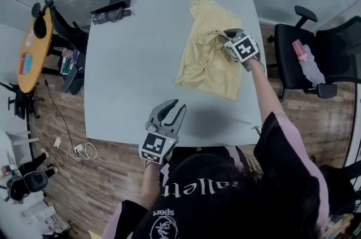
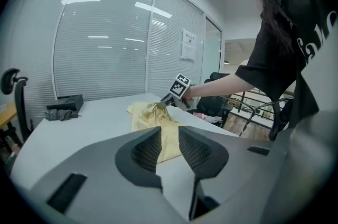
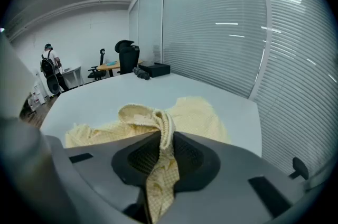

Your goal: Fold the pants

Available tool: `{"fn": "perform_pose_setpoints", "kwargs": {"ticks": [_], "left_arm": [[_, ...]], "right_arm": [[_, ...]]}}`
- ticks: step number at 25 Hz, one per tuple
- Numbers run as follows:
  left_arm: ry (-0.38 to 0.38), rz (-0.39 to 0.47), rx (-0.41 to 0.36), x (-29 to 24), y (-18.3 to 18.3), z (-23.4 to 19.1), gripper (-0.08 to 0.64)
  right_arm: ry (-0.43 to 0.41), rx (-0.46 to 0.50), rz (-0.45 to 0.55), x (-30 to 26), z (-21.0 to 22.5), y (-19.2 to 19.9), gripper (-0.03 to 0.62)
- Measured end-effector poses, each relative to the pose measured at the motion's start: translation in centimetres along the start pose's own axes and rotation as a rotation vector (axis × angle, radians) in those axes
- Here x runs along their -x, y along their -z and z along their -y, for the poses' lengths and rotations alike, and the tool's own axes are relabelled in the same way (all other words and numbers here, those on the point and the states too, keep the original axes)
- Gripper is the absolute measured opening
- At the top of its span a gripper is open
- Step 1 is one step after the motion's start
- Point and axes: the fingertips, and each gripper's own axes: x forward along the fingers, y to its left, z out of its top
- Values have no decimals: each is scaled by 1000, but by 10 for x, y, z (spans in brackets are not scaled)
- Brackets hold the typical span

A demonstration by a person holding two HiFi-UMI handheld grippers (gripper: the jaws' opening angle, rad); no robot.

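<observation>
Grey table (image 1: 124, 63), contents as I see them: my left gripper (image 1: 172, 106) at the near edge, jaws slightly apart, empty; yellow pants (image 1: 206, 66) crumpled right of centre; my right gripper (image 1: 225, 36) clamped on their bunched fabric.

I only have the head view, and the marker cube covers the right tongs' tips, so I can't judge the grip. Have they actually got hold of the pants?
Observer: Yes. In the right gripper view, the right tongs are shut on a bunched fold of the yellow pants, and the cloth runs back between the jaws.
Operator: And the left tongs, is anything in them?
Observer: No. In the left gripper view, the left tongs stand a little apart with nothing between them, and they point across the table toward the pants.
</observation>
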Motion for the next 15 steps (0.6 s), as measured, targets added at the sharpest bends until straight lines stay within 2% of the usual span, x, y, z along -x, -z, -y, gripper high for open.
{"fn": "perform_pose_setpoints", "kwargs": {"ticks": [6,8,11,15], "left_arm": [[-25,-44,11,4,11,0,104],[-31,-55,10,6,16,0,106],[-36,-66,10,7,20,2,104],[-27,-53,8,7,18,7,106]], "right_arm": [[73,-150,-22,-29,12,32,82],[79,-184,-14,-28,10,33,155],[68,-206,9,-22,7,32,202],[58,-182,44,-3,-1,31,206]]}}
